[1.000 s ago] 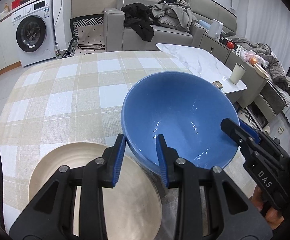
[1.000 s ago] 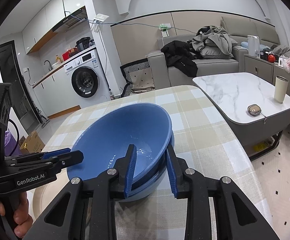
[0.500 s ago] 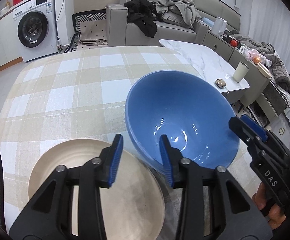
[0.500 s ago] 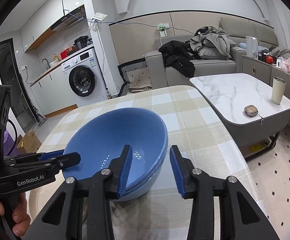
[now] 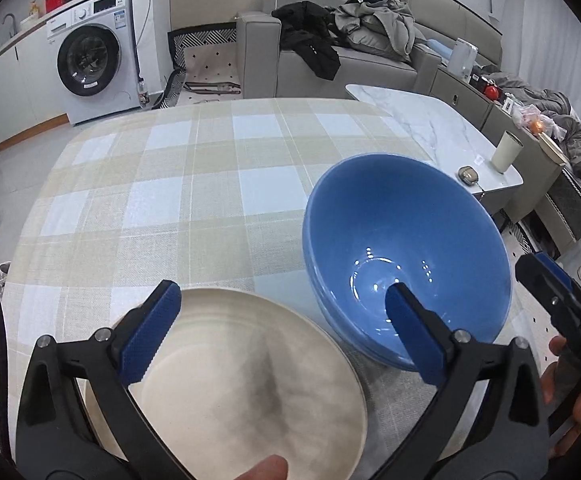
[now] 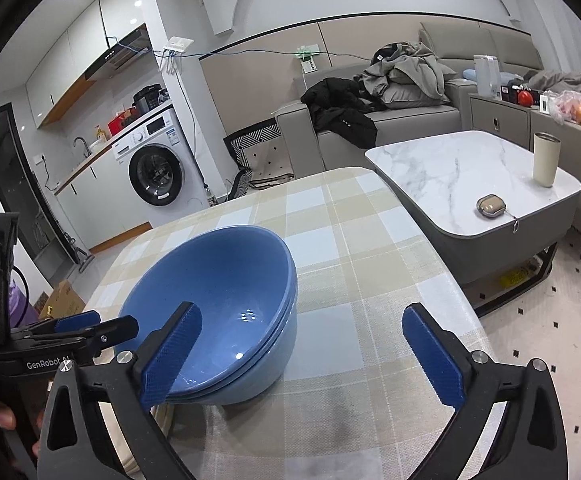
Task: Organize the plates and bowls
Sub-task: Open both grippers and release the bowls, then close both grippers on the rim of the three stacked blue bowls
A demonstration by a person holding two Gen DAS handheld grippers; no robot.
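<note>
A stack of blue bowls (image 5: 410,232) (image 6: 218,280) stands on the checked tablecloth (image 5: 194,184). A cream plate (image 5: 242,380) lies just left of it, close to me. My left gripper (image 5: 278,300) hovers over both with its jaws opening wide. One finger is above the plate and the other above the bowl's hollow, pressing nothing. My right gripper (image 6: 302,316) is also opening. Its left finger sits by the stack's near rim and its right finger over bare cloth. Each gripper shows in the other's view, the right one (image 5: 562,312) and the left one (image 6: 90,328).
A marble coffee table (image 6: 470,168) with a cup (image 6: 546,160) and a small case stands beyond the table's right edge. Behind are a grey sofa (image 5: 370,60) heaped with clothes and a washing machine (image 5: 90,60). The far half of the cloth is bare.
Both grippers held the top blue bowl by its rim and have let it go. It has settled level into the stack, and both pairs of jaws have spread wide.
</note>
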